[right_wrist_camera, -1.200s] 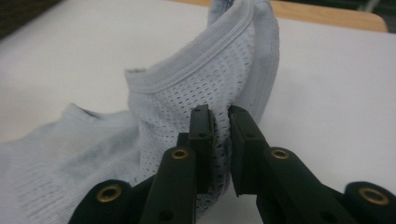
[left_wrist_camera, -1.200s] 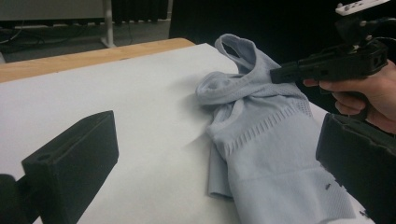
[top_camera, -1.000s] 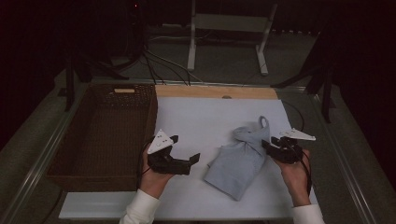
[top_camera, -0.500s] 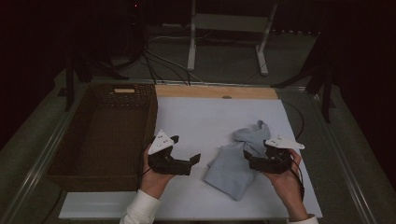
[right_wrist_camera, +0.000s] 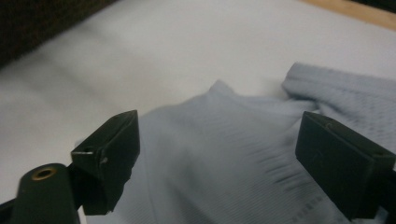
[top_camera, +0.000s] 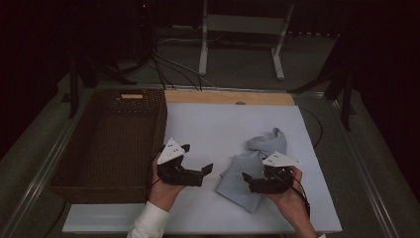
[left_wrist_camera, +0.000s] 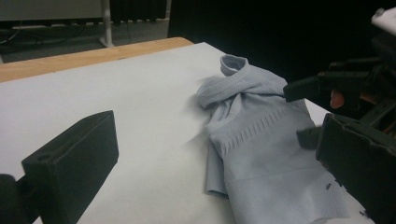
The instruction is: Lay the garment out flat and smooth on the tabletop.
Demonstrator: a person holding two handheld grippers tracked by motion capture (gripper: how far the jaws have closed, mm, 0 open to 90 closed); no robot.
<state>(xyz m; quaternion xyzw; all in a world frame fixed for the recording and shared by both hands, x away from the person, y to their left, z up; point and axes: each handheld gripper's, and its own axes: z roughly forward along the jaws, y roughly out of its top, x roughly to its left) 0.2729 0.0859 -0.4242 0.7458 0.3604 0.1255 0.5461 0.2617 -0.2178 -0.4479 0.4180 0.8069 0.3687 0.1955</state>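
Note:
A pale blue sock [top_camera: 236,174] lies crumpled on the white mat [top_camera: 218,124], its cuff end [top_camera: 265,143] bunched up at the far side. My right gripper [top_camera: 249,182] hovers over the sock's near half and points left. Its jaws have just been opening and stand wide, with the sock [right_wrist_camera: 224,140] below them and nothing pinched. My left gripper [top_camera: 198,157] rests open on the mat just left of the sock, pointing toward it. In the left gripper view the sock [left_wrist_camera: 261,140] lies ahead, and the right gripper [left_wrist_camera: 327,88] reaches in from the right.
A dark wicker basket [top_camera: 114,139] stands along the mat's left side, close to my left hand. A wooden strip [top_camera: 228,97] runs along the mat's far edge. Behind the table are a white metal stand [top_camera: 237,29] and cables on the floor.
My right gripper has moved left and nearer the person, from the sock's right edge to over its near half, and its jaws now stand wider. The left gripper has stayed put.

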